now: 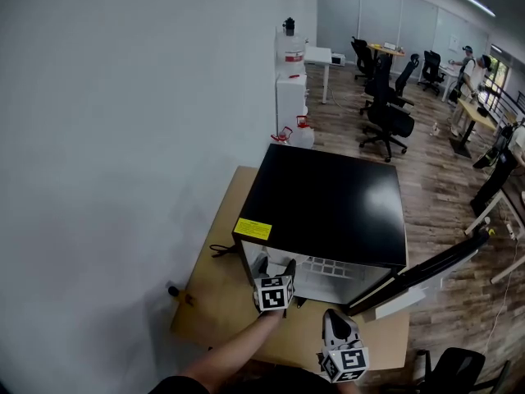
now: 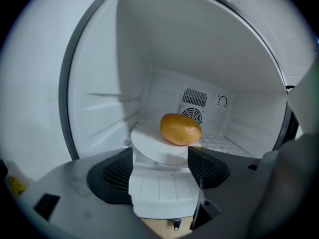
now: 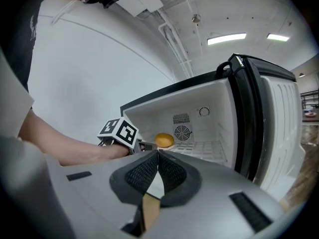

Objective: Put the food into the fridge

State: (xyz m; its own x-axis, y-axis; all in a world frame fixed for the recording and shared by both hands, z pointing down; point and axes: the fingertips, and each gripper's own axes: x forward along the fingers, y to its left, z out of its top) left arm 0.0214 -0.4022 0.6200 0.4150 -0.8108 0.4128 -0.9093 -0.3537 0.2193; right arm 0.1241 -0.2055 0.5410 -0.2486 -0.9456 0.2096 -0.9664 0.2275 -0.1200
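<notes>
– Whereabouts of the food?
– Inside the open mini fridge [image 1: 328,212]: golden-orange food [image 2: 180,129], rounded and smooth, resting on a white plate [image 2: 149,144]. Mango or bun, hard to tell.

– State of the claws?
– Left gripper [image 2: 160,158] spread wide at the fridge mouth, with the plate's near edge just ahead between the tips and no pad seen pressing on it. Right gripper [image 3: 157,156] pinched together on nothing, outside the fridge.

– Handling?
– Probably light, but round and glossy, so liable to roll if the plate tips. Plate stiff, slick, likely breakable. Better taken by the plate's near rim and kept level than squeezed on the food itself.

– Anything in one view and not another?
– Left gripper view: fan grille [image 2: 192,114] and dial [image 2: 222,101] on the back wall, plate up close, but no door. Right gripper view: door [image 3: 249,113] standing open at the right, the left gripper's marker cube [image 3: 118,130] and forearm [image 3: 65,146] at the opening, food small beyond. Head view: fridge from above with its yellow label [image 1: 253,229], wooden table [image 1: 221,302] and both grippers, food hidden under the top.
</notes>
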